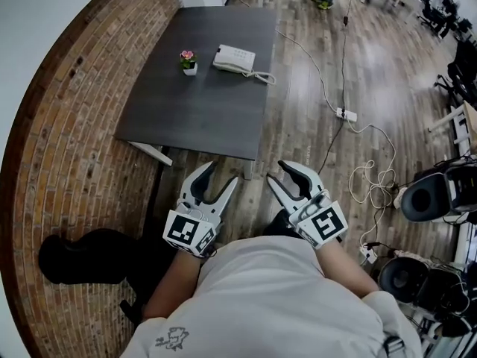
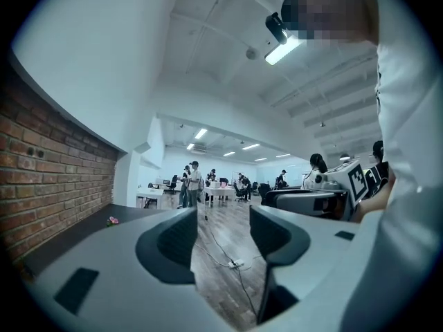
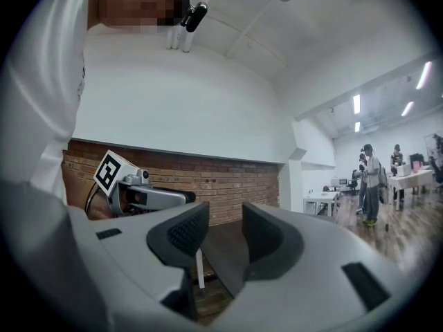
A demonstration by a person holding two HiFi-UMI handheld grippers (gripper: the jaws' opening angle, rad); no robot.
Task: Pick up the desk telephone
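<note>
While both grippers hang close to your body, short of the near edge of the dark table (image 1: 201, 103), you're at the approach step and nothing has been touched. Left gripper (image 1: 222, 174) has its jaws moderately apart with only floor and cable between them, and its own view confirms that (image 2: 223, 237). Right gripper (image 1: 277, 171) also has its jaws parted and empty, with only the table edge and brick wall past them (image 3: 225, 237). The desk telephone (image 1: 235, 59) sits well ahead of both grippers at the far end of the table, roughly in line with the left gripper and a bit left of the right one. A small potted flower (image 1: 188, 62) stands just to its left, apart from it, and the coiled cord (image 1: 262, 77) trails off its right side. Next you likely need to step in and carry the grippers forward over the tabletop. Then bracket the phone body from its two sides and close. Probably keep clear of the flower, and watch that the handset doesn't slip off or the cord snag as you lift.
</note>
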